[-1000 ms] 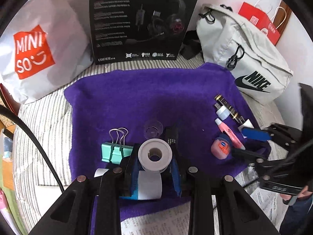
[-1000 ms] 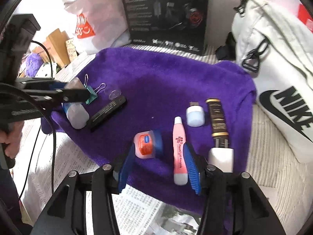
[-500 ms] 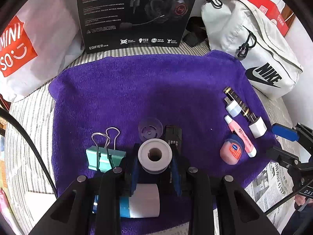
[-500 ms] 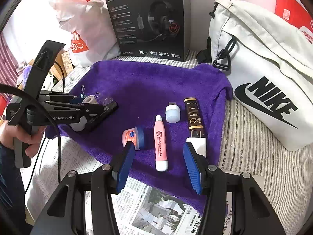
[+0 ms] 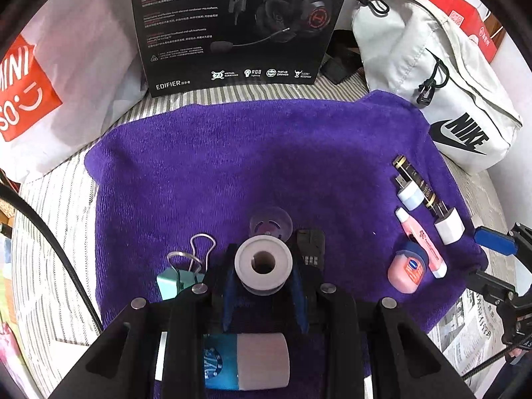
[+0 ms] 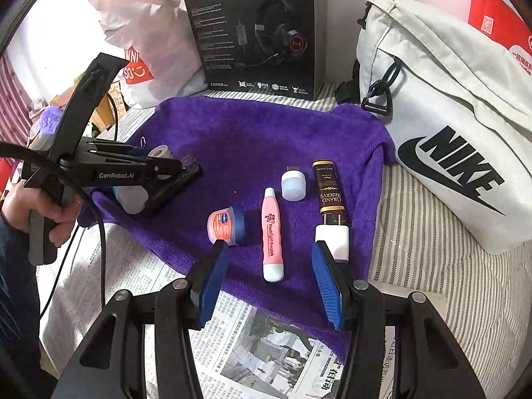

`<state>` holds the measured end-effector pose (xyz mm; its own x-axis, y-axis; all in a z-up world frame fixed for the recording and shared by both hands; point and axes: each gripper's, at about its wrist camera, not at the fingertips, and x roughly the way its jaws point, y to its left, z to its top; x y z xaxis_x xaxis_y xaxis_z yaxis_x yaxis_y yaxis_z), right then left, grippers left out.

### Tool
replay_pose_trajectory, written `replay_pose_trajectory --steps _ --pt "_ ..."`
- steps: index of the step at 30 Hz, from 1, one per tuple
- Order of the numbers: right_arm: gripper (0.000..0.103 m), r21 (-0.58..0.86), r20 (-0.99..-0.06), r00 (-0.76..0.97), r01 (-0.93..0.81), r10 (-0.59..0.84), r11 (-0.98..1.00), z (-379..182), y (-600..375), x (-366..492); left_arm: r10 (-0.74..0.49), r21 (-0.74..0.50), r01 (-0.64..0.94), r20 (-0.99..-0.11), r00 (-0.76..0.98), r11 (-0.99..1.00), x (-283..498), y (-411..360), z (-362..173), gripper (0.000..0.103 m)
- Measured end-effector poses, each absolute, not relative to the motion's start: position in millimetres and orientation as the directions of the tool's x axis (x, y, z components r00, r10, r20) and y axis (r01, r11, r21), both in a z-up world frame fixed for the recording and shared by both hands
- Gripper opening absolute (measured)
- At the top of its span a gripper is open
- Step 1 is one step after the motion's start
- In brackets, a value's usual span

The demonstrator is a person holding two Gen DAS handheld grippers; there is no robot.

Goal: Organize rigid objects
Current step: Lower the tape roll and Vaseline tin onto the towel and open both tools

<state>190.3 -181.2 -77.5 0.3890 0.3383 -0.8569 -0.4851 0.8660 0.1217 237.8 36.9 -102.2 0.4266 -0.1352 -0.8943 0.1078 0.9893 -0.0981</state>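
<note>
My left gripper is shut on a white spool, hovering low over the purple towel near its front edge. A teal binder clip, a clear cap and a black stick lie around it; a blue-and-white bottle lies under the fingers. My right gripper stands open above the towel's near edge, gripping nothing. Before it lie a row: Vaseline jar, pink tube, white USB light, dark gold-banded tube, white plug.
A black headset box stands behind the towel, with a white Miniso bag at its left and a grey Nike bag at its right. Newspaper covers the striped bedding in front. A hand grips the left handle.
My right gripper has drawn back and up from the row of items, still open. The left gripper has shifted forward over the towel with the spool, leaving the bottle closer underneath.
</note>
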Motion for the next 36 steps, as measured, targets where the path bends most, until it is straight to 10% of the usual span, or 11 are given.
replay_pose_trajectory --steps 28,36 --pt "0.052 0.104 -0.867 0.384 -0.486 0.319 0.868 -78.6 -182.5 187.2 -0.080 -0.027 0.133 -0.910 0.408 0.991 237.2 28.0 -108.4 0.032" --pt "0.053 0.111 -0.864 0.388 -0.473 0.320 0.874 -77.5 -185.3 184.1 -0.077 -0.022 0.137 -0.908 0.412 0.990 227.5 25.9 -105.7 0.046"
